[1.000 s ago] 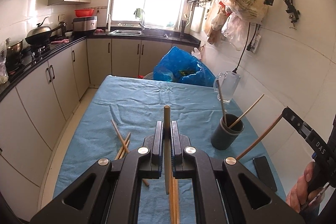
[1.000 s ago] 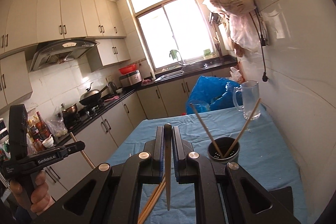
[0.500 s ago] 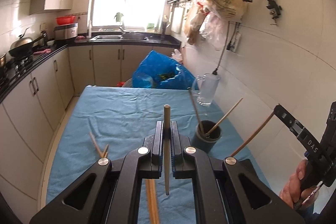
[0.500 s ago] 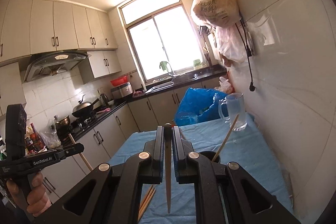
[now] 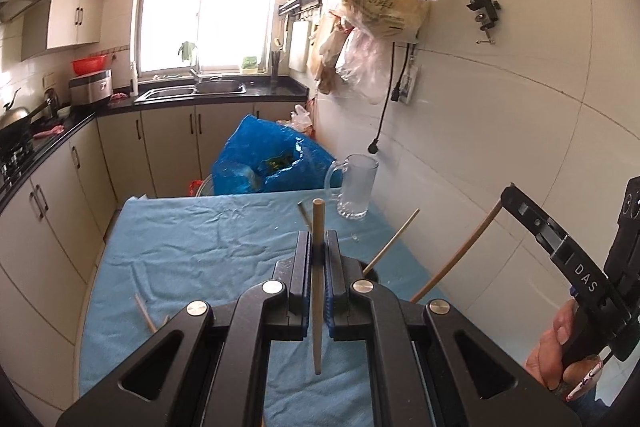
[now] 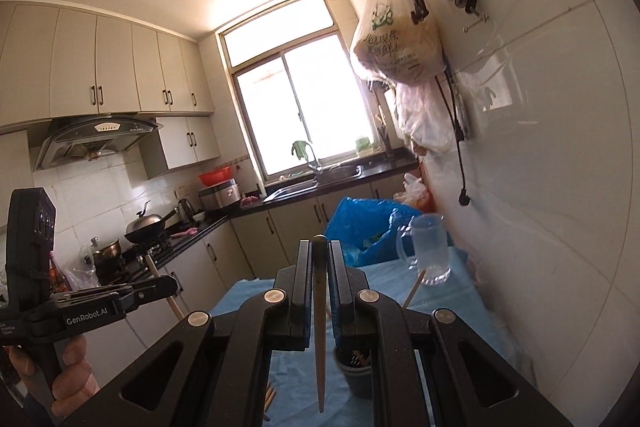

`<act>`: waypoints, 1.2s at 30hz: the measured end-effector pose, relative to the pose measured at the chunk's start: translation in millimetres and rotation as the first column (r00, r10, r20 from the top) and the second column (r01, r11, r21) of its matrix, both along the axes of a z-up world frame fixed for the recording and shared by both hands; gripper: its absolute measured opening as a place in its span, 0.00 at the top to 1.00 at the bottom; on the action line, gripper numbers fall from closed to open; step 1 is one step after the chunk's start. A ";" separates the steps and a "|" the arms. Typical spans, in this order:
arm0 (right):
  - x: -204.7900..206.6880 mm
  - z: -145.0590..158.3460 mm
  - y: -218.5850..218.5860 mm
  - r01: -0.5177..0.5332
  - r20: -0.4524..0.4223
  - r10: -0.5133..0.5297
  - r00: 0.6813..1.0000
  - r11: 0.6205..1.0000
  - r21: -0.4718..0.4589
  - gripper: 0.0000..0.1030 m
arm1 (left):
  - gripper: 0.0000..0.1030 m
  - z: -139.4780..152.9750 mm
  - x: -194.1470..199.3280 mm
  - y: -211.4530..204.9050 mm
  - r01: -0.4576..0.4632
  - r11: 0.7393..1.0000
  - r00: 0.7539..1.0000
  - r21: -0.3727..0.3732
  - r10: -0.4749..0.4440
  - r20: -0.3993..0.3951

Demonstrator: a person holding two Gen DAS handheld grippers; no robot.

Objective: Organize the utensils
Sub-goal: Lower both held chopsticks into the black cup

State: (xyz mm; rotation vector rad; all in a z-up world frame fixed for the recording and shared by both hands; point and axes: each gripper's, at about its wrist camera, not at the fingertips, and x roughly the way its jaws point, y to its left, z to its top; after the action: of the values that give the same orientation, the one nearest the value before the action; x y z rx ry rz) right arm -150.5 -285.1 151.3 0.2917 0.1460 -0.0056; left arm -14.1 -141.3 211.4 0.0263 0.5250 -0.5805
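1. The left claw (image 5: 317, 259) was closed on a chopstick (image 5: 318, 287), held upright above the blue table (image 5: 192, 247).
2. The right claw (image 6: 319, 267) gripped another chopstick (image 6: 320, 331), its tip pointing down.
3. The dark holder (image 6: 358, 373) stood on the table near a glass mug (image 6: 430, 251), with chopsticks leaning in it.
4. Loose chopsticks (image 5: 145, 314) lay on the cloth.
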 end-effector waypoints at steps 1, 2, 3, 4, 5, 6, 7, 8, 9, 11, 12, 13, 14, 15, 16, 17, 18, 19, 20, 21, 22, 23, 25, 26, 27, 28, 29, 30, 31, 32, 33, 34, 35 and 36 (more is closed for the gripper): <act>0.9 3.8 -2.1 0.008 0.009 -0.008 1.000 1.000 -0.008 0.92 | 0.95 2.0 1.4 -3.7 0.006 1.000 1.000 0.000 -0.006 0.001; 2.9 7.6 -3.3 0.012 0.013 -0.012 1.000 1.000 -0.014 0.92 | 0.95 4.4 2.9 -7.7 0.013 1.000 1.000 -0.001 -0.013 0.001; 4.4 11.0 -5.9 0.019 0.020 -0.018 1.000 1.000 -0.017 0.92 | 0.95 7.8 4.8 -12.7 0.024 1.000 1.000 -0.003 -0.024 0.003; 5.8 14.0 -8.6 0.023 0.025 -0.023 0.999 1.000 -0.018 0.92 | 0.95 10.7 6.7 -17.2 0.029 1.000 1.000 -0.002 -0.029 0.009; 7.3 16.7 -10.9 0.026 0.029 -0.026 0.999 0.999 -0.019 0.92 | 0.95 13.1 8.2 -21.2 0.032 0.999 0.999 0.000 -0.032 0.013; 10.2 19.6 -13.9 0.030 0.032 -0.029 0.999 0.999 -0.020 0.92 | 0.95 15.9 10.8 -26.3 0.039 0.999 0.999 -0.001 -0.039 0.018; 13.1 22.6 -17.3 0.033 0.035 -0.032 0.999 0.999 -0.017 0.92 | 0.95 17.7 12.2 -29.5 0.043 0.999 0.999 -0.002 -0.043 0.021; 15.1 24.5 -19.5 0.033 0.037 -0.033 0.999 0.999 -0.014 0.92 | 0.95 19.2 14.1 -32.8 0.045 0.999 0.999 -0.003 -0.045 0.023; 18.2 26.8 -21.9 0.035 0.039 -0.034 0.999 0.999 -0.014 0.92 | 0.95 21.4 17.5 -37.8 0.051 0.999 0.998 -0.006 -0.051 0.025; 24.1 29.6 -24.9 0.046 0.042 -0.045 0.998 0.999 -0.020 0.92 | 0.95 23.8 23.4 -44.5 0.054 0.998 0.998 -0.010 -0.054 0.026; 27.5 30.7 -26.3 0.050 0.041 -0.049 0.998 0.998 -0.022 0.92 | 0.95 25.3 29.0 -49.6 0.054 0.998 0.998 -0.014 -0.053 0.023; 35.8 32.1 -30.0 0.058 0.037 -0.057 0.998 0.998 -0.024 0.92 | 0.95 26.2 33.1 -53.1 0.055 0.998 0.998 -0.018 -0.055 0.023; 35.8 32.1 -30.0 0.058 0.037 -0.057 0.998 0.998 -0.024 0.92 | 0.95 27.2 38.3 -57.3 0.055 0.998 0.998 -0.022 -0.054 0.026; 39.9 32.0 -32.3 0.060 0.037 -0.059 0.998 0.998 -0.025 0.92 | 0.95 28.4 43.9 -62.4 0.052 0.998 0.998 -0.026 -0.051 0.031; 43.1 31.6 -33.3 0.063 0.037 -0.062 0.997 0.998 -0.027 0.92 | 0.95 28.4 47.2 -65.0 0.049 0.998 0.998 -0.029 -0.048 0.037; 46.5 30.8 -34.0 0.071 0.036 -0.070 0.997 0.997 -0.031 0.92 | 0.95 28.1 51.8 -68.3 0.047 0.998 0.998 -0.031 -0.046 0.039; 51.8 29.5 -36.1 0.077 0.031 -0.076 0.997 0.996 -0.033 0.92 | 0.95 26.8 58.0 -72.6 0.047 0.998 0.998 -0.036 -0.046 0.035; 55.5 27.8 -37.7 0.079 0.028 -0.078 0.997 0.996 -0.032 0.92 | 0.95 25.2 62.2 -75.1 0.048 0.998 0.998 -0.038 -0.047 0.029; 60.4 25.5 -40.0 0.081 0.022 -0.081 0.996 0.996 -0.030 0.92 | 0.95 22.8 66.6 -77.5 0.044 0.998 0.999 -0.040 -0.043 0.024; 64.5 23.1 -42.3 0.083 0.016 -0.082 0.996 0.996 -0.028 0.92 | 0.95 17.9 73.0 -81.3 0.037 0.999 0.999 -0.039 -0.037 0.017; 68.7 20.9 -44.1 0.084 0.010 -0.084 0.996 0.996 -0.027 0.92 | 0.95 13.8 77.6 -83.6 0.034 0.999 0.999 -0.037 -0.033 0.009; 74.2 16.9 -46.2 0.085 -0.001 -0.085 0.996 0.996 -0.024 0.92 | 0.95 7.3 83.8 -86.7 0.030 0.999 1.000 -0.033 -0.030 -0.006; 81.2 9.3 -48.5 0.081 -0.020 -0.081 0.996 0.997 -0.017 0.92 | 0.95 -4.2 92.9 -90.4 0.029 0.999 0.999 -0.026 -0.030 -0.035; 85.9 4.4 -49.4 0.081 -0.032 -0.082 0.996 0.997 -0.017 0.92 | 0.95 -11.5 98.0 -92.3 0.027 0.999 0.998 -0.020 -0.028 -0.051; 90.4 0.1 -50.3 0.079 -0.045 -0.080 0.996 0.997 -0.019 0.92 | 0.95 -17.2 101.2 -93.1 0.024 1.000 0.998 -0.016 -0.025 -0.062; 93.3 -2.8 -50.7 0.078 -0.053 -0.079 0.995 0.997 -0.020 0.92 | 0.95 -21.4 103.4 -93.4 0.023 1.000 0.997 -0.015 -0.024 -0.070; 96.9 -7.2 -51.2 0.077 -0.064 -0.078 0.995 0.997 -0.021 0.92 | 0.95 -26.1 107.0 -94.1 0.021 1.000 0.997 -0.014 -0.022 -0.080; 99.6 -10.2 -51.9 0.076 -0.072 -0.077 0.994 0.997 -0.022 0.92 | 0.95 -29.6 109.0 -93.6 0.018 1.000 0.996 -0.015 -0.019 -0.088; 101.8 -13.0 -52.2 0.075 -0.079 -0.077 0.994 0.997 -0.022 0.92 | 0.95 -32.6 110.8 -93.3 0.016 1.000 0.995 -0.015 -0.018 -0.095; 104.0 -16.5 -52.8 0.073 -0.088 -0.075 0.993 0.997 -0.021 0.92 | 0.95 -34.6 112.8 -93.6 0.016 1.000 0.995 -0.015 -0.017 -0.100; 104.9 -19.0 -53.0 0.073 -0.093 -0.074 0.993 0.997 -0.019 0.92 | 0.95 -37.1 114.1 -93.4 0.014 1.000 0.995 -0.016 -0.016 -0.103; 107.4 -24.5 -53.4 0.071 -0.105 -0.072 0.992 0.997 -0.017 0.92 | 0.95 -39.6 115.3 -92.9 0.012 1.000 0.994 -0.016 -0.013 -0.106; 107.4 -24.5 -53.4 0.071 -0.105 -0.072 0.992 0.997 -0.017 0.92 | 0.95 -41.9 116.6 -93.0 0.010 1.000 0.994 -0.013 -0.011 -0.109; 108.0 -26.5 -53.4 0.071 -0.110 -0.072 0.991 0.997 -0.016 0.92 | 0.95 -44.2 118.4 -93.1 0.008 1.000 0.994 -0.011 -0.009 -0.112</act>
State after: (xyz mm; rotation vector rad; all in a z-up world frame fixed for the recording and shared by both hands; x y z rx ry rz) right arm -42.5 -338.6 124.7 0.2849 0.2449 -0.0933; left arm 104.3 -234.4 167.2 -0.0143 0.6312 -0.5958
